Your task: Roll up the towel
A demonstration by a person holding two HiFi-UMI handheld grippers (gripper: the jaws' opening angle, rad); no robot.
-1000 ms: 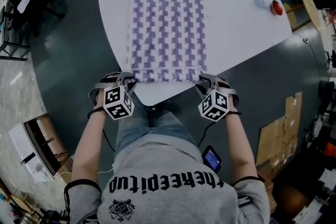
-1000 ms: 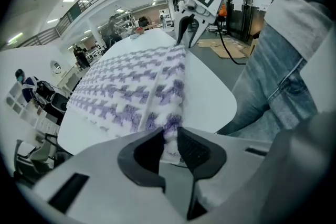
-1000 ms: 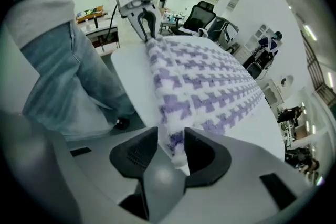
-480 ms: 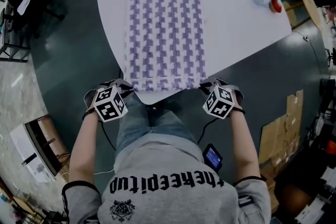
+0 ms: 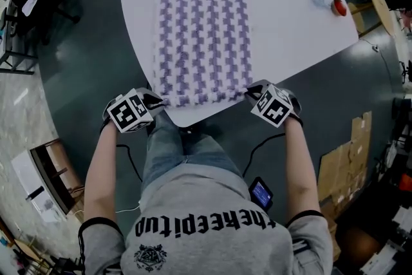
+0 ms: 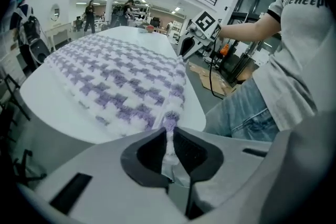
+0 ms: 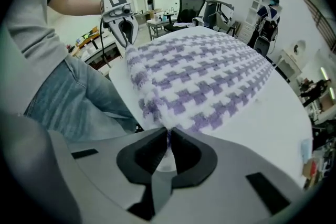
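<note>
Lying flat, fuzzy purple-and-white checked towel, near edge bunched

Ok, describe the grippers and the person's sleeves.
Both the left gripper and right gripper have light grey bodies with dark grey fingers. Each carries a white cube with black square markers, and a thin black cable trails from each. The person wears a grey short-sleeved shirt with dark-edged sleeves.

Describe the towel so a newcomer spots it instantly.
Start at the white table. The towel lies spread across it; the left gripper and right gripper have just closed on its near corners. It's the only fabric there, checked purple and white.
</note>
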